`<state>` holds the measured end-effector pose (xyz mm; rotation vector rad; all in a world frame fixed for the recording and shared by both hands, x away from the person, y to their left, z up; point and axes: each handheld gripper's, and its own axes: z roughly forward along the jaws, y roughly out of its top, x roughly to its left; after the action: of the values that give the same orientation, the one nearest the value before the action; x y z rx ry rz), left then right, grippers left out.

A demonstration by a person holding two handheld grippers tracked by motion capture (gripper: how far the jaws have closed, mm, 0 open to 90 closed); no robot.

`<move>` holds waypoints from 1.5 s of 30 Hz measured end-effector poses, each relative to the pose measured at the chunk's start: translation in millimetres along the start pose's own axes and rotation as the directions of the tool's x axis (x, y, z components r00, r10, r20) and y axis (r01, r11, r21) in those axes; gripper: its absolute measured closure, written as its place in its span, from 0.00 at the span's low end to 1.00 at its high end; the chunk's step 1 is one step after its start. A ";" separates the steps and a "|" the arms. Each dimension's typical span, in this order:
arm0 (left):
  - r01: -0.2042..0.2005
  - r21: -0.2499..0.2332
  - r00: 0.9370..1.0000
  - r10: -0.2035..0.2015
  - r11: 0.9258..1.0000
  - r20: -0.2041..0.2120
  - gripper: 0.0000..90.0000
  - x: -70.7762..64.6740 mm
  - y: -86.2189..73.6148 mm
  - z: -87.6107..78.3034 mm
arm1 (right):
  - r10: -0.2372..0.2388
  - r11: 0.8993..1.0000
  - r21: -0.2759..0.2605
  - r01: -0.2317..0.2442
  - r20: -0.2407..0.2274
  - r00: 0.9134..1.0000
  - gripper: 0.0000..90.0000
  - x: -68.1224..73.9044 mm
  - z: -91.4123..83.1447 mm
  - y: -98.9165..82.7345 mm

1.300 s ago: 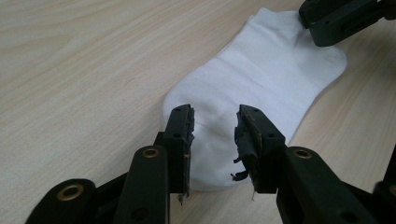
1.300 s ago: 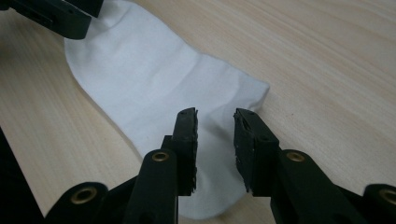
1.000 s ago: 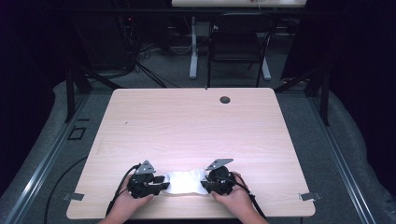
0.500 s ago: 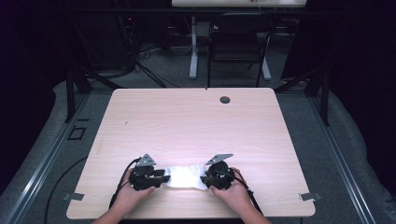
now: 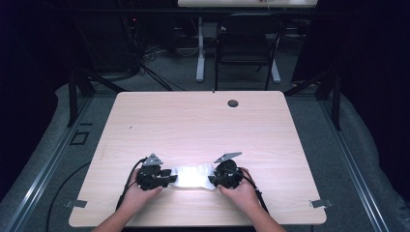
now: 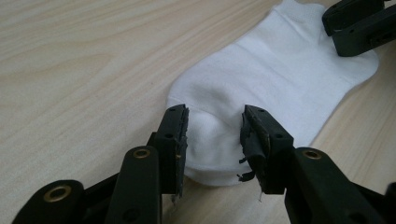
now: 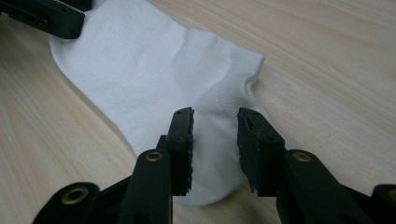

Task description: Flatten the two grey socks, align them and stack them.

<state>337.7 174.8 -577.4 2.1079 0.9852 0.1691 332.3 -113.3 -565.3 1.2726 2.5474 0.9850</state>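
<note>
A white sock [image 5: 193, 176] lies flat on the wooden bench [image 5: 203, 125], near its front edge and well apart from the dark round grommet [image 5: 233, 103] at the far side. The left hand-held gripper [image 6: 215, 135] stands over one end of the sock, its jaws spread with cloth between them but the pads off it; they have just been opening. The right hand-held gripper [image 7: 215, 135] stands over the other end, over the cuff, jaws likewise spread and just been opening, no pinch on the fabric. Compared with a second ago, the sock looks shorter between the two grippers, and both hands sit slightly closer together, farther from the grommet.
</note>
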 end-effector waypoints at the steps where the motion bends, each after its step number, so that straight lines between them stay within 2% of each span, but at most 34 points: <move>1: 0.012 -0.008 1.000 -0.012 1.000 0.000 0.67 1.3 0.3 0.9 | 0.004 1.000 -0.006 -0.004 0.004 1.000 0.74 -1.8 1.2 1.2; 8: 0.030 -0.014 1.000 -0.030 0.999 -0.001 0.64 3.1 2.1 1.2 | 0.023 1.000 -0.013 -0.023 0.004 1.000 0.71 -5.8 1.9 3.6; 13: 0.039 -0.029 0.999 -0.039 0.999 -0.006 0.57 1.8 5.0 -6.4 | 0.028 0.999 -0.044 -0.029 -0.005 1.000 0.65 -6.2 -6.7 4.4; 17: 0.030 -0.055 0.999 -0.031 0.998 -0.016 0.50 1.6 8.2 -13.7 | 0.013 0.997 -0.082 -0.012 0.014 1.000 0.59 -4.2 -15.5 5.0; 18: 0.029 -0.066 0.999 -0.030 0.997 -0.024 0.48 1.2 9.6 -18.3 | 0.003 0.995 -0.097 -0.002 0.008 1.000 0.56 -3.3 -21.9 5.6; 21: 0.023 -0.079 0.999 -0.026 0.997 -0.033 0.45 1.8 9.7 -24.7 | -0.030 0.992 -0.120 0.034 0.034 0.999 0.53 -0.3 -29.6 4.7; 25: 0.025 -0.083 0.999 -0.028 0.996 -0.036 0.43 1.8 7.3 -30.7 | -0.054 0.989 -0.131 0.060 0.051 0.997 0.49 3.3 -34.9 1.8; 26: 0.018 -0.074 0.999 -0.021 0.997 -0.047 0.42 0.9 5.0 -34.2 | -0.076 0.988 -0.131 0.084 0.064 0.995 0.48 6.2 -37.6 -1.3; 29: 0.008 -0.069 0.999 -0.012 0.998 -0.052 0.42 0.2 2.5 -37.8 | -0.099 0.986 -0.129 0.110 0.086 0.991 0.44 9.8 -39.3 -6.8; 36: -0.013 -0.075 0.998 0.009 0.997 -0.065 0.41 -6.2 -9.6 -53.7 | -0.064 0.986 -0.151 0.072 0.056 0.996 0.44 16.1 -42.9 -24.4; 40: -0.023 -0.083 0.997 0.017 0.996 -0.076 0.41 -4.5 -16.8 -53.1 | -0.067 0.986 -0.148 0.075 0.055 0.996 0.44 19.3 -44.5 -32.2; 45: -0.026 -0.078 0.996 0.020 0.997 -0.087 0.41 0.9 -26.2 -47.6 | -0.053 0.980 -0.186 0.062 0.057 0.997 0.47 19.8 -41.3 -43.8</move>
<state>303.0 214.2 -563.7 2.0542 0.9887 0.3082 274.5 -137.8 -556.4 1.1509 2.3733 1.1344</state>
